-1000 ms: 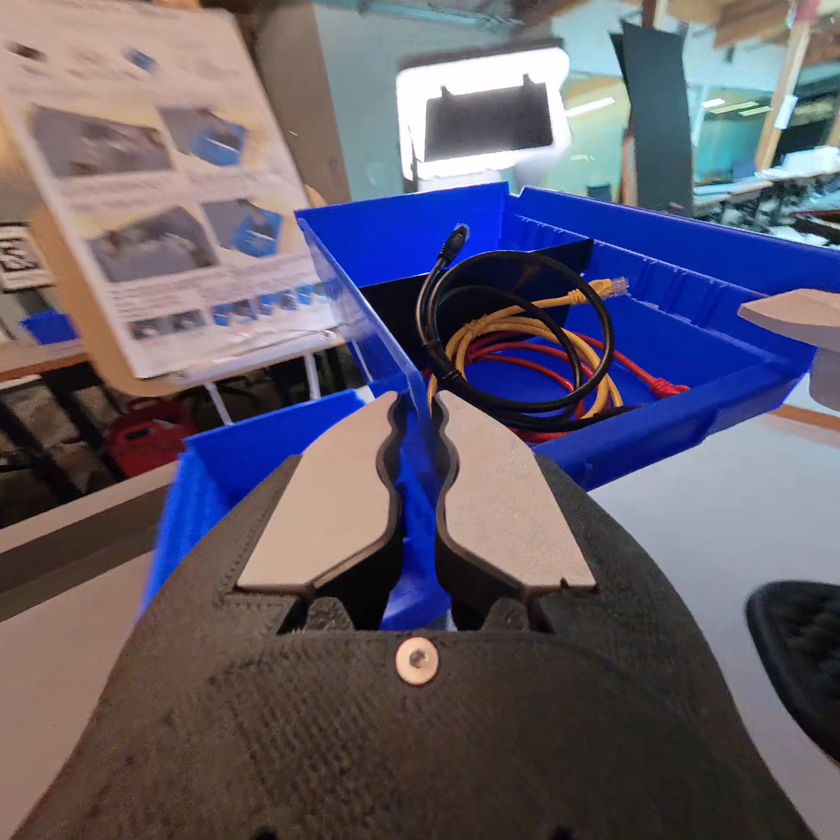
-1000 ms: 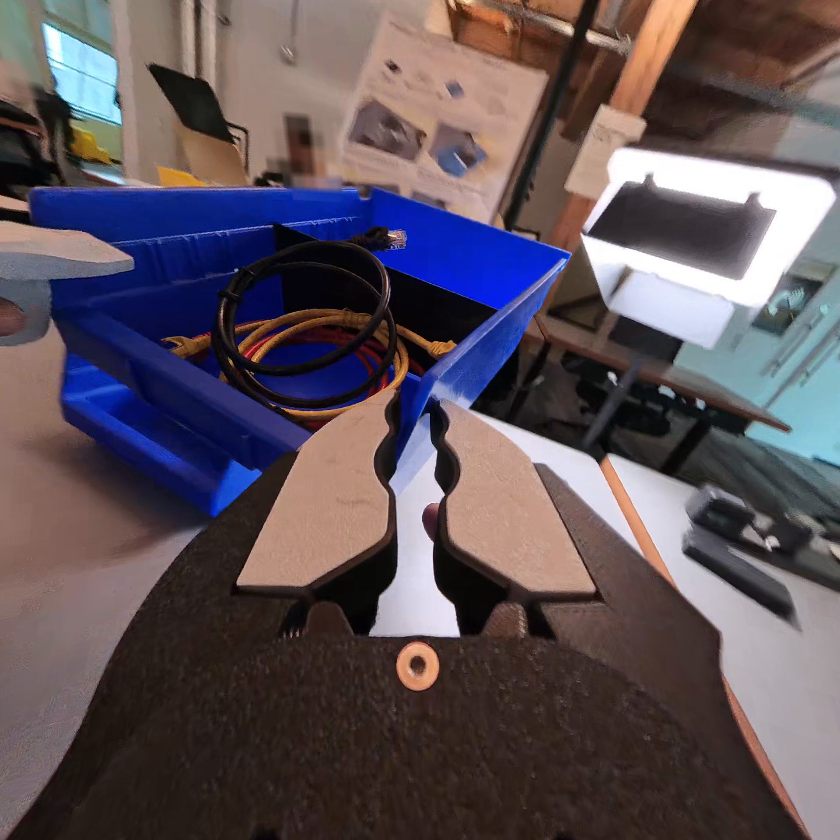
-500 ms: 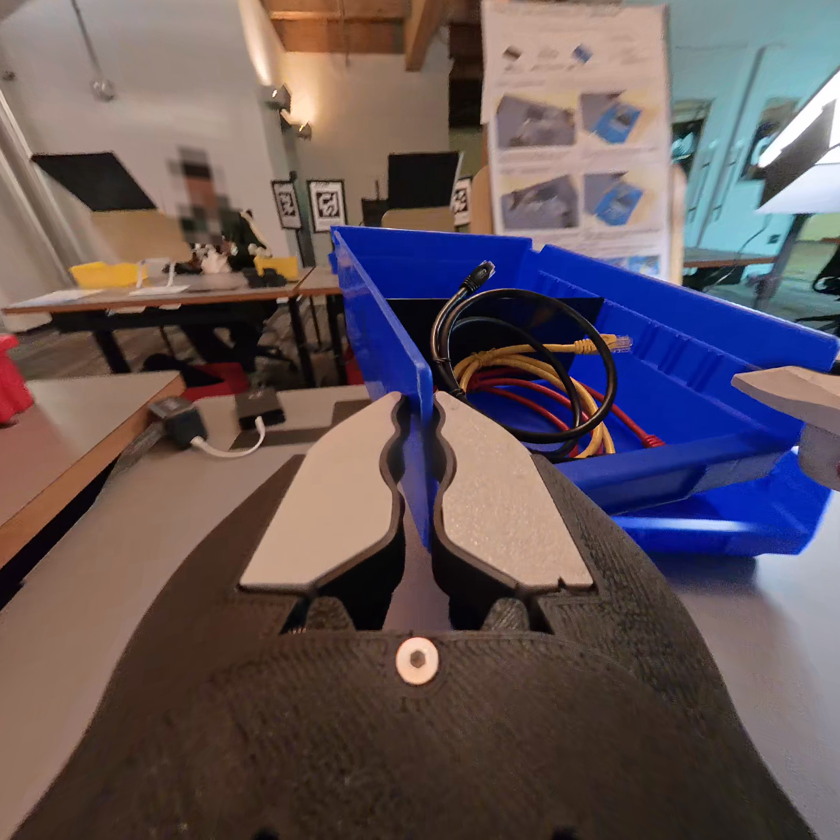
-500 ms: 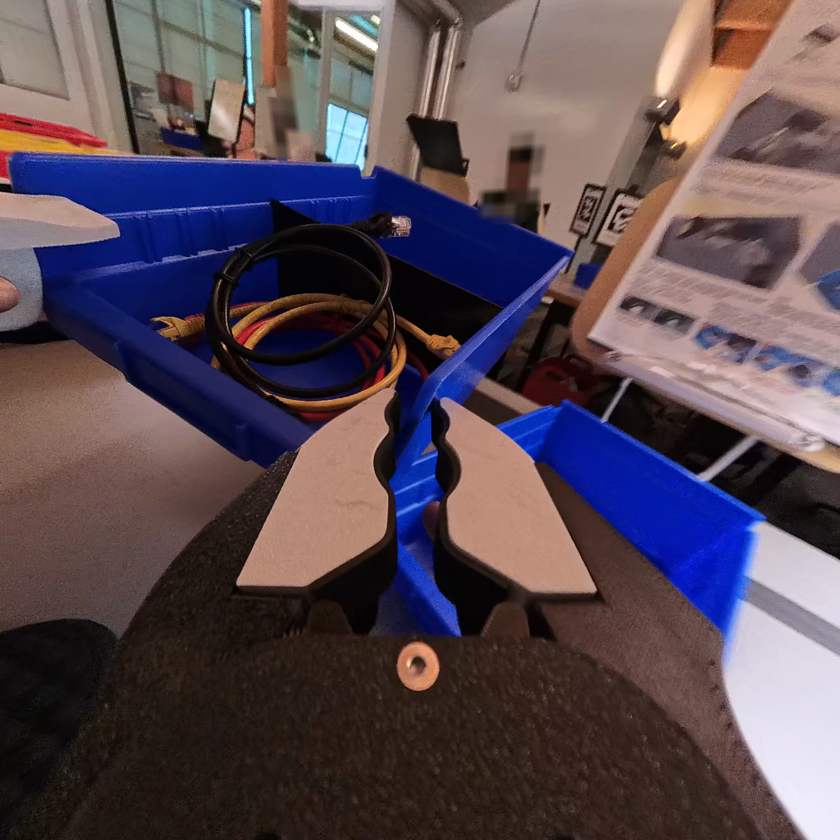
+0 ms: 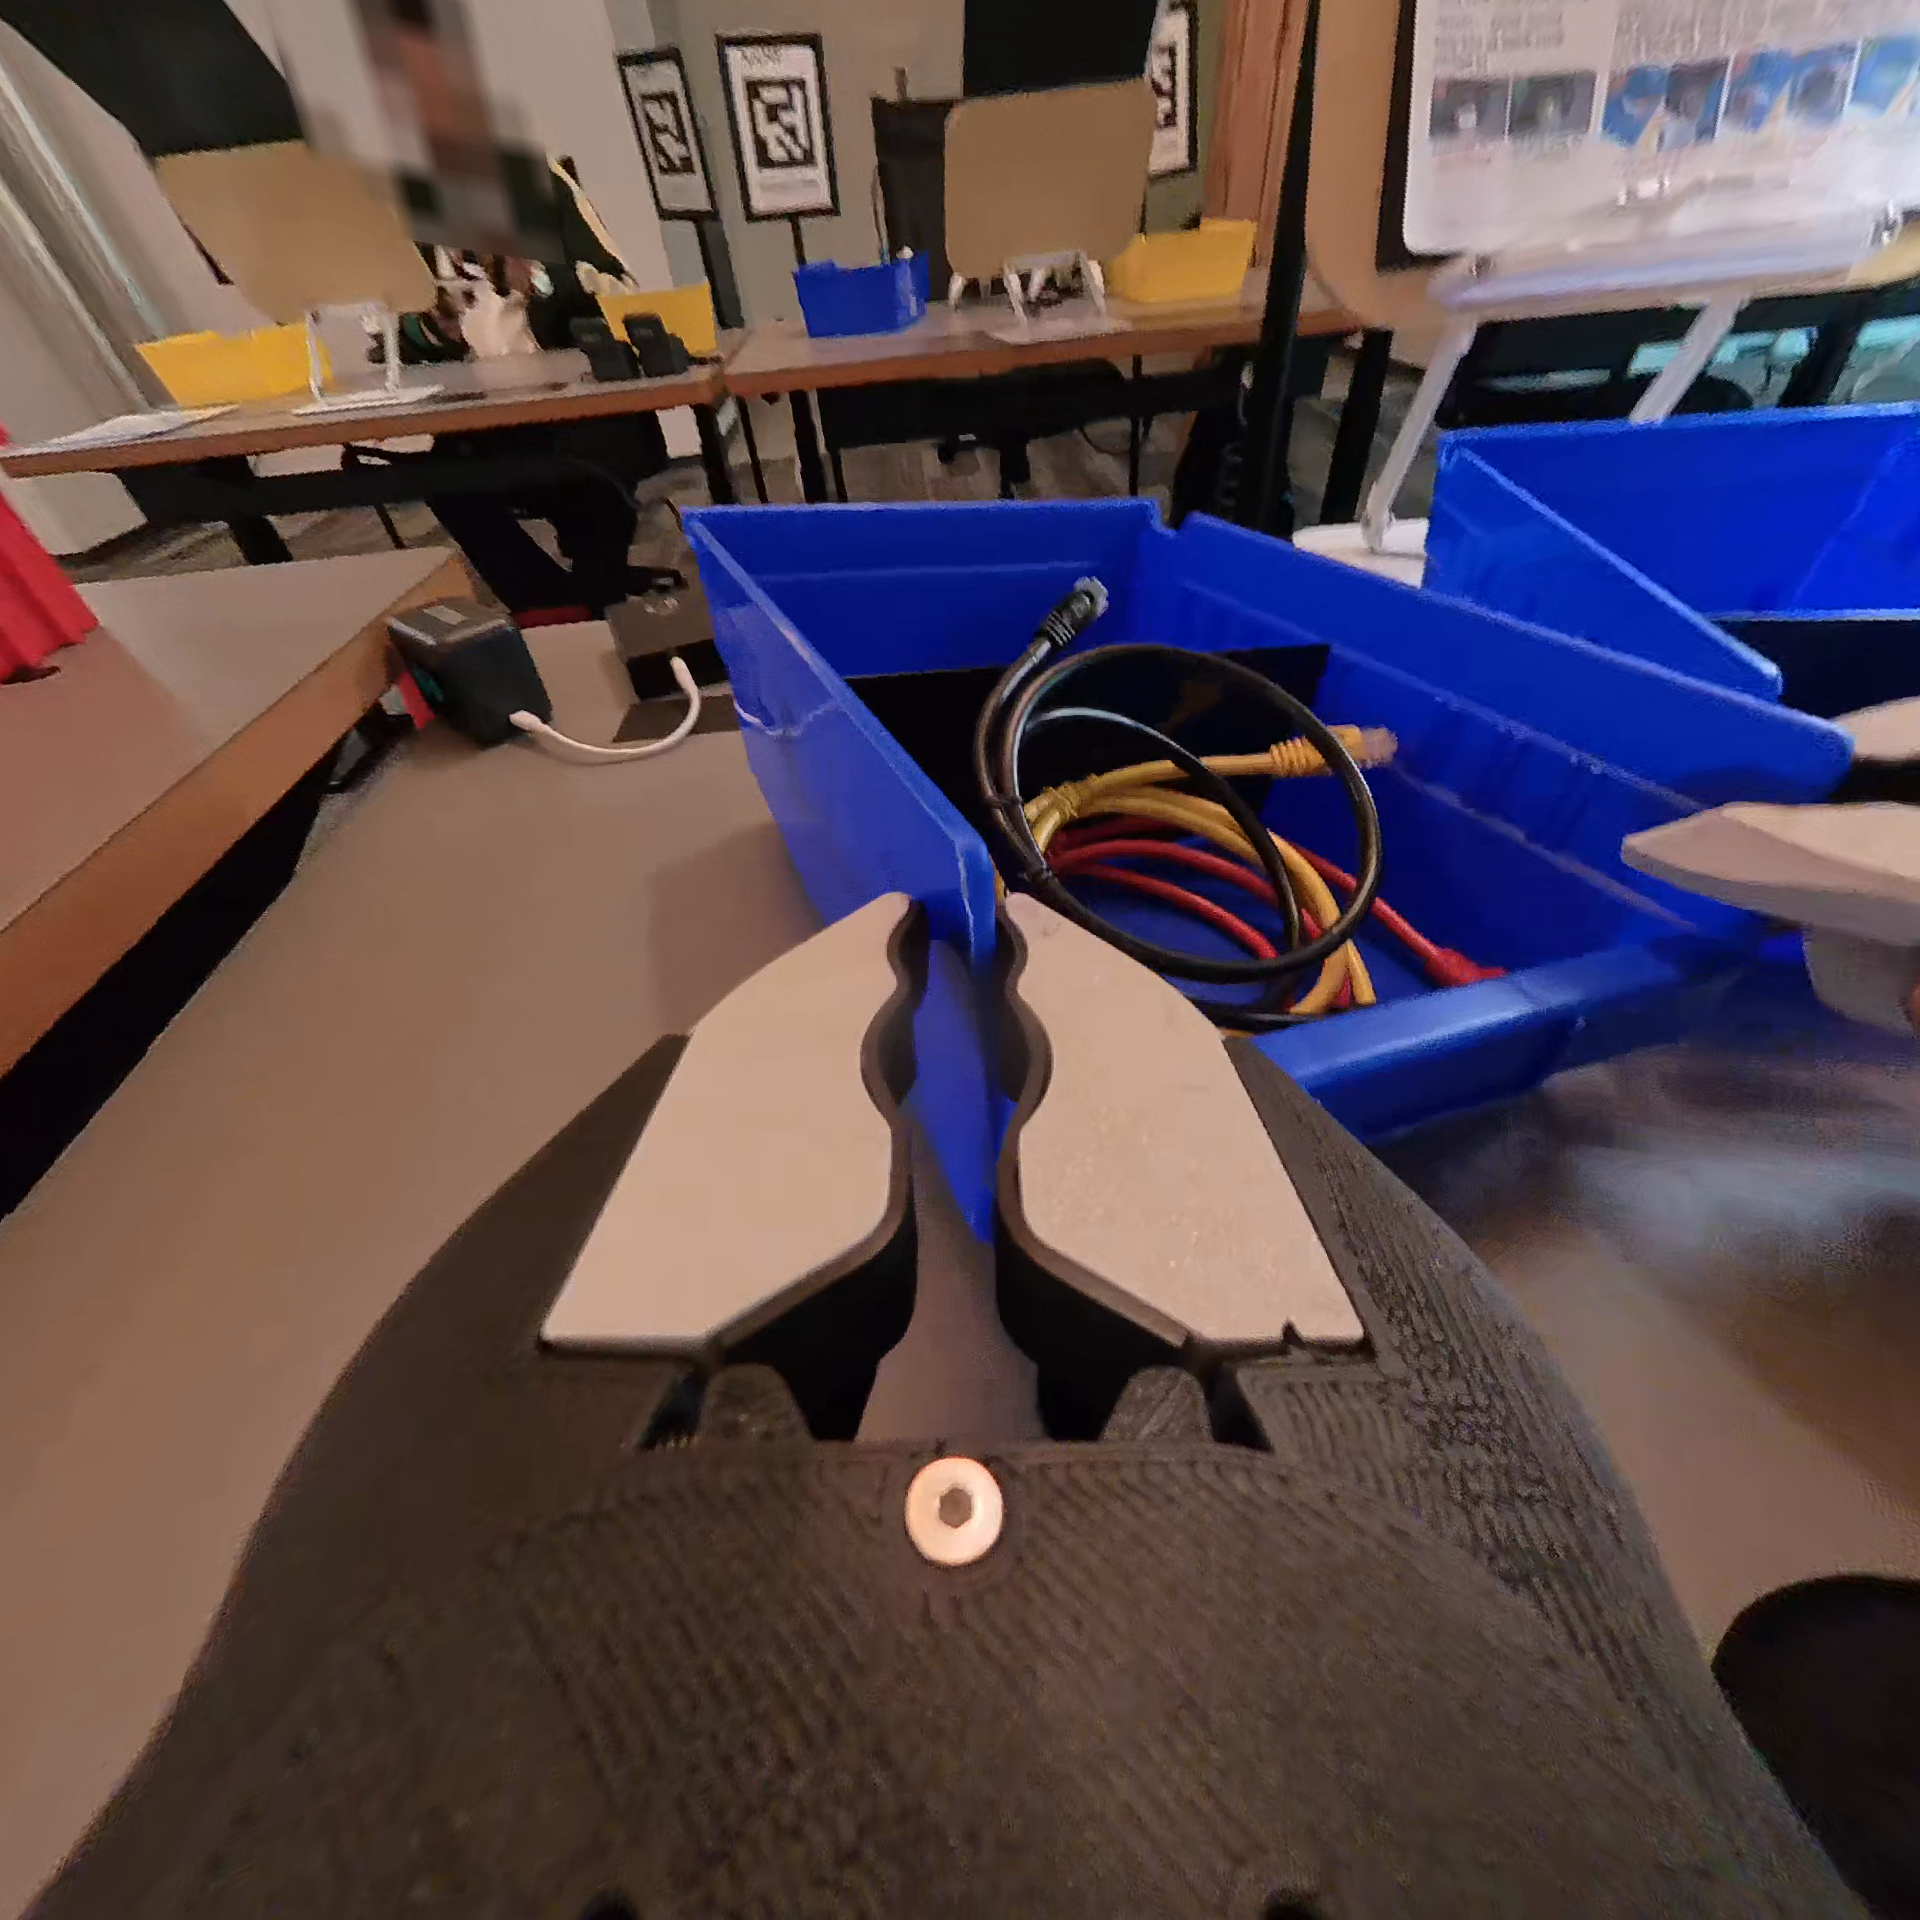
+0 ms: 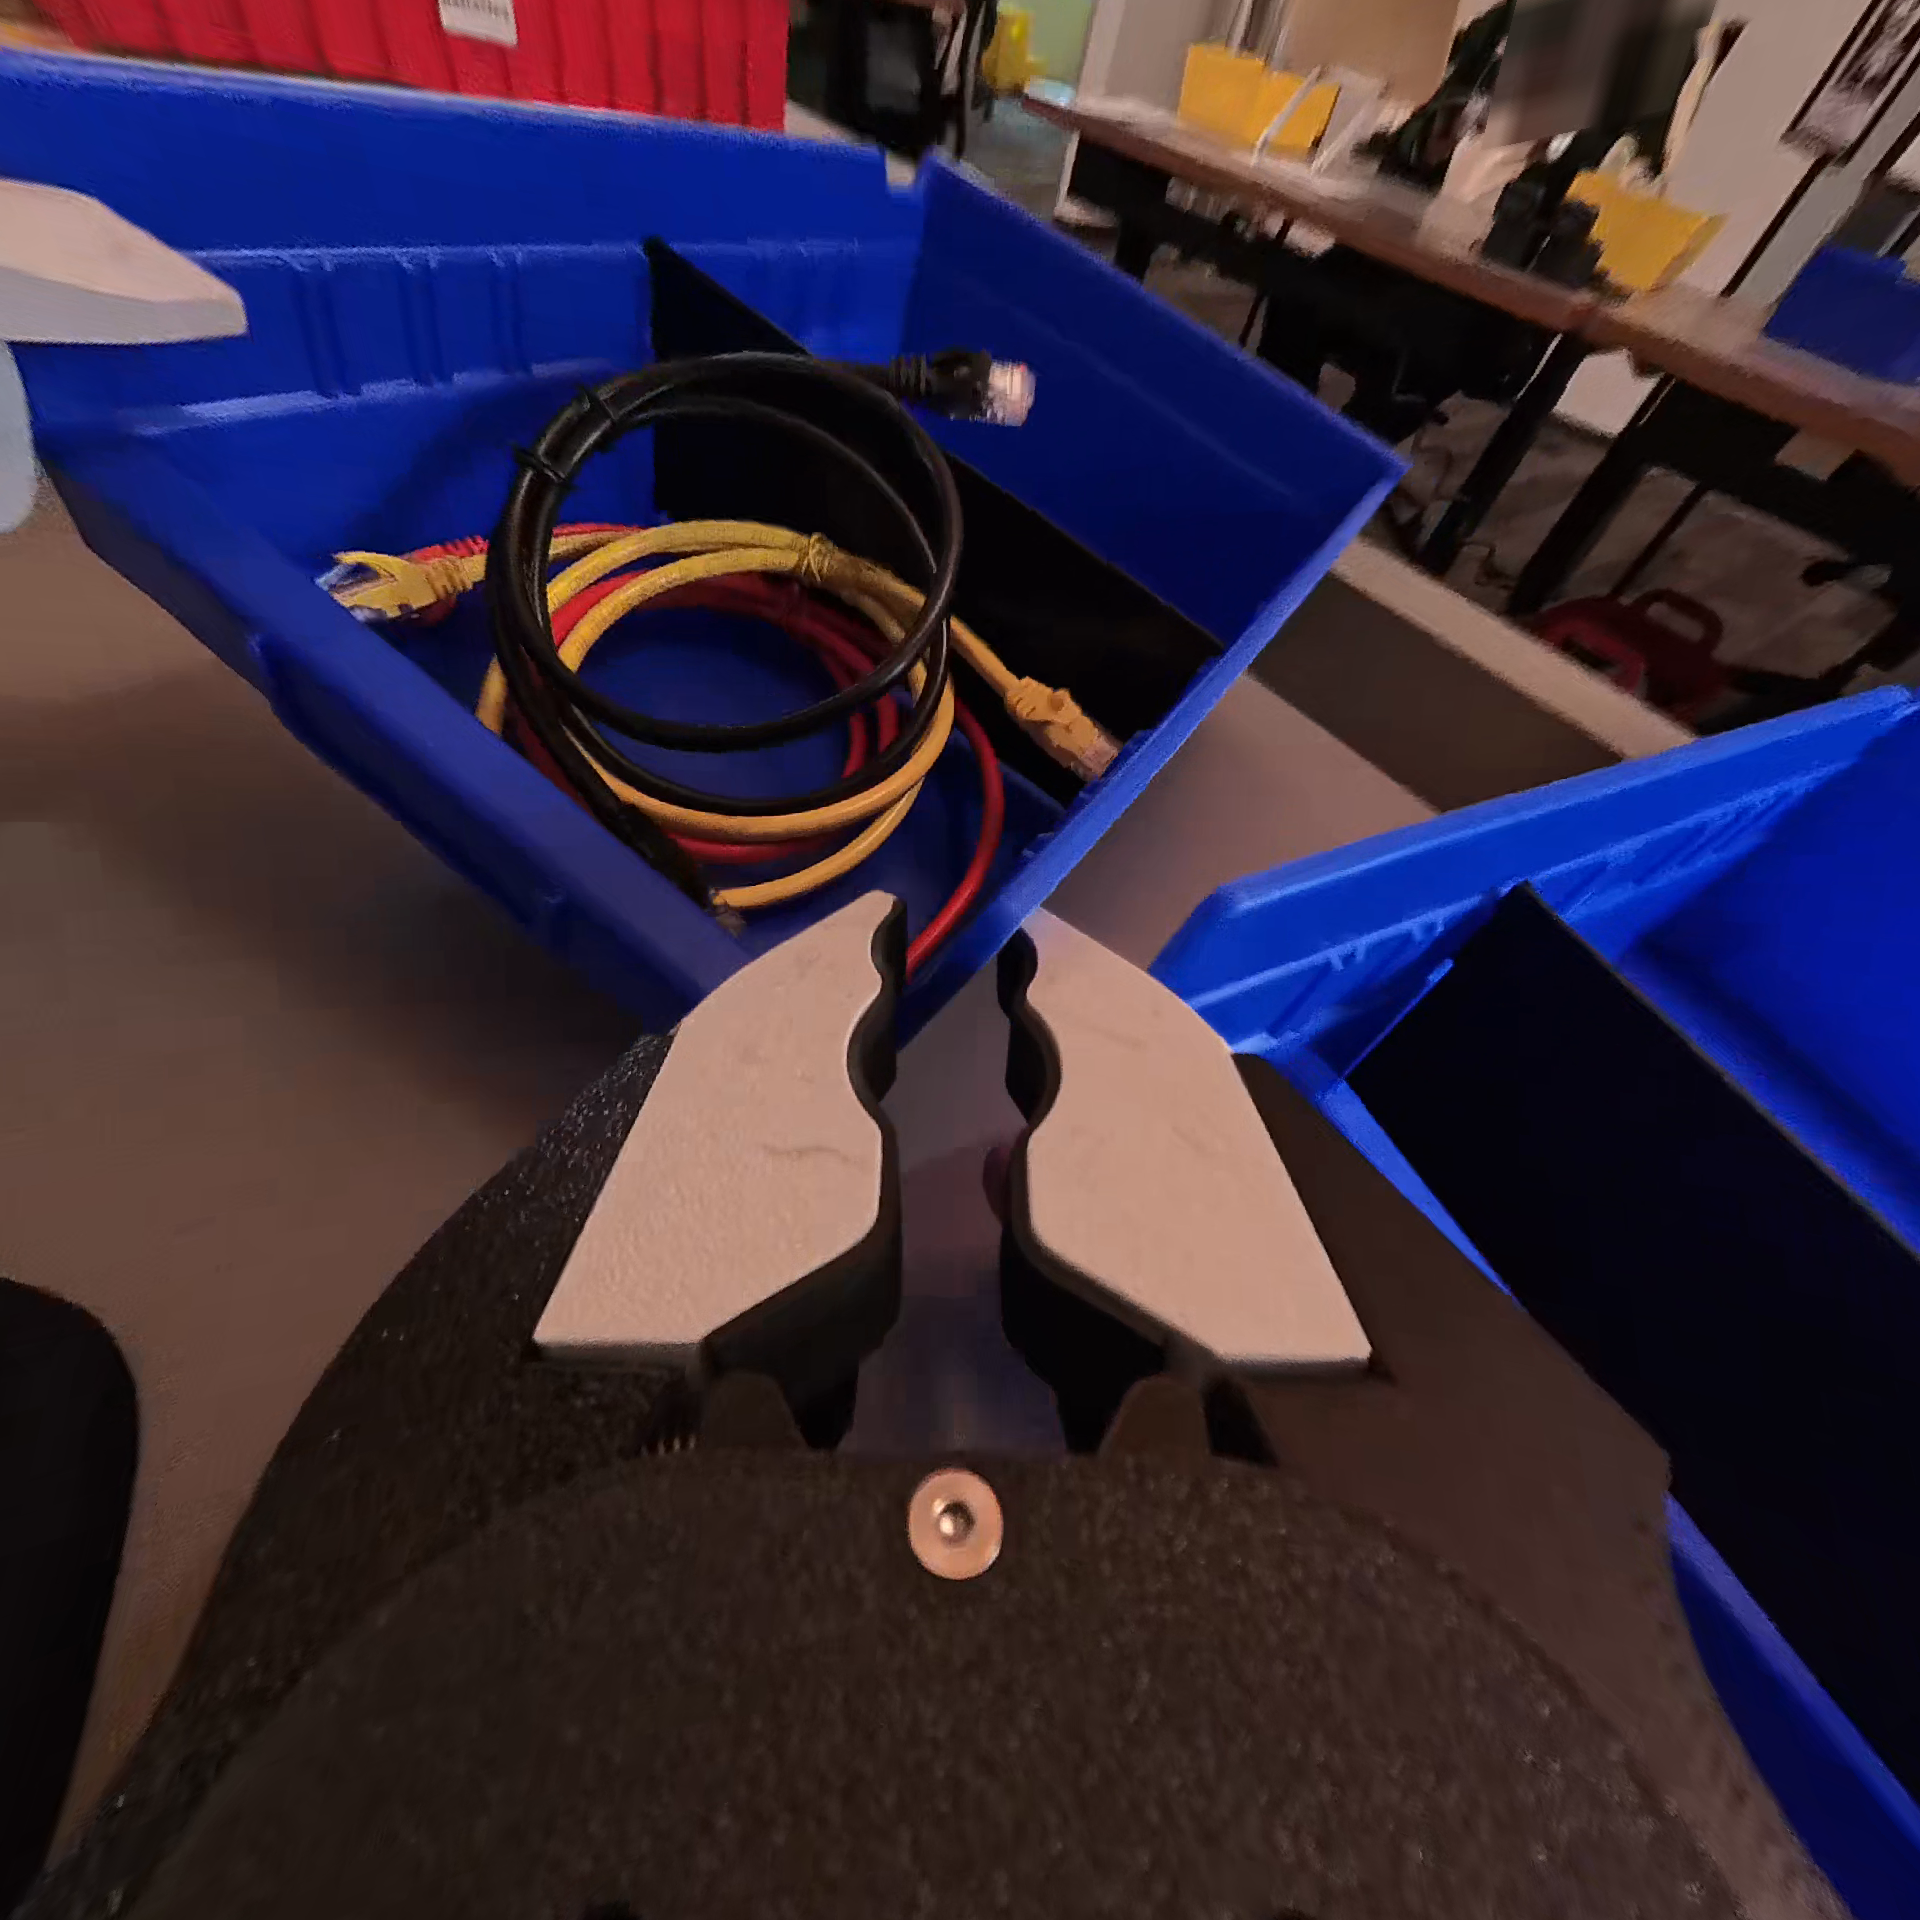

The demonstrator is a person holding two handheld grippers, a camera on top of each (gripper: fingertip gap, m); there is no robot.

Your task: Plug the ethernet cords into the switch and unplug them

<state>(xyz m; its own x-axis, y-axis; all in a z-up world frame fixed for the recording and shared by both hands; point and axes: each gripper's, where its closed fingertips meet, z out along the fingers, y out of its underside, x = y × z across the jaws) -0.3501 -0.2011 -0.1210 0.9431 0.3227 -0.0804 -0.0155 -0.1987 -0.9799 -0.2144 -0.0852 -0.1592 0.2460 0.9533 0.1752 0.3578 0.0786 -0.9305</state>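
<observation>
A blue bin (image 5: 883, 582) holds a coiled black cord (image 5: 1363, 821), a yellow cord (image 5: 1143, 805) and a red cord (image 5: 1174, 883). My left gripper (image 5: 961, 935) is shut on the near corner of the bin's left wall. My right gripper (image 6: 951, 940) is shut on the near corner of the right wall of the bin (image 6: 1143, 436). The black cord (image 6: 940, 623), yellow cord (image 6: 727, 540) and red cord (image 6: 987, 821) lie just beyond it. Each gripper's tip shows at the edge of the other's view. No switch is in view.
The bin rests on a grey table (image 5: 468, 987). A second blue bin (image 6: 1558, 935) with a black divider stands close on the right. A black box with a white cable (image 5: 468, 665) lies at the table's far left. Other tables with yellow bins stand behind.
Both grippers, still shut on the bin's walls, swung the bin round and lowered it off the second blue bin to the grey table. The cords stayed inside.
</observation>
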